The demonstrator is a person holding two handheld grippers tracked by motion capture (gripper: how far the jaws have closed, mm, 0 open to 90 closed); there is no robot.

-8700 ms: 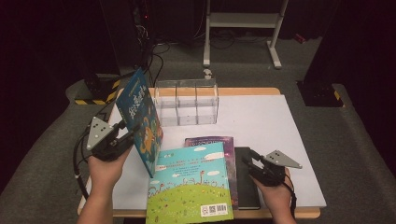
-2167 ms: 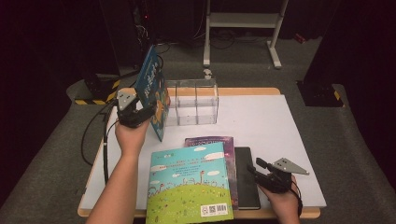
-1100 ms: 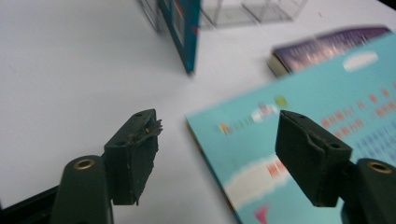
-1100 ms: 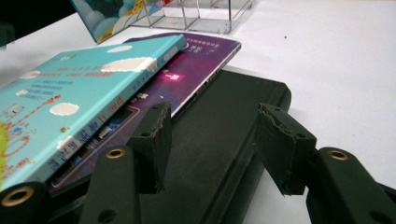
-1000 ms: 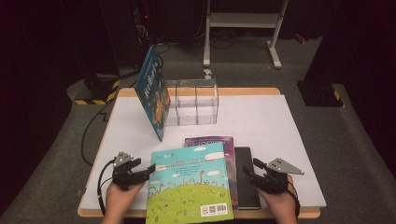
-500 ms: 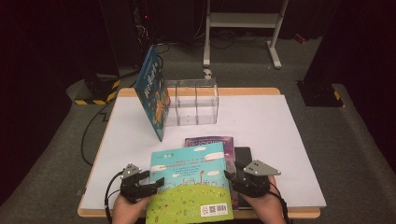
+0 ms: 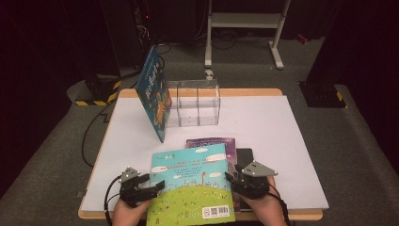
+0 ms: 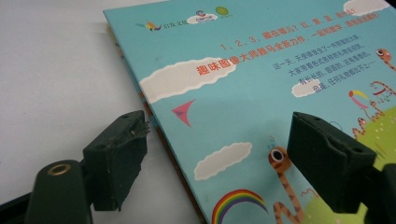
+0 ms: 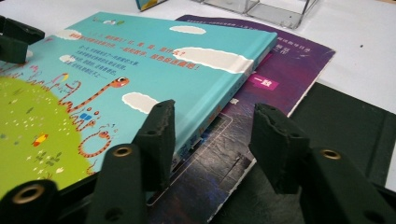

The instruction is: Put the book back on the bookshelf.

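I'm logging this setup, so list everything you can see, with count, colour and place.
picture book: one, sky blue and green, top of the near stack
purple book: one, purple, under the picture book
black book: one, black, bottom of the stack
leaning book: one, blue, propped against the clear organizer
clear organizer: one, transparent, far middle of the table
table: one, white top with wooden edge
metal stand: one, pale grey, floor behind
left gripper: black, jaws open, at the picture book's left edge
right gripper: black, jaws open, at its right edge
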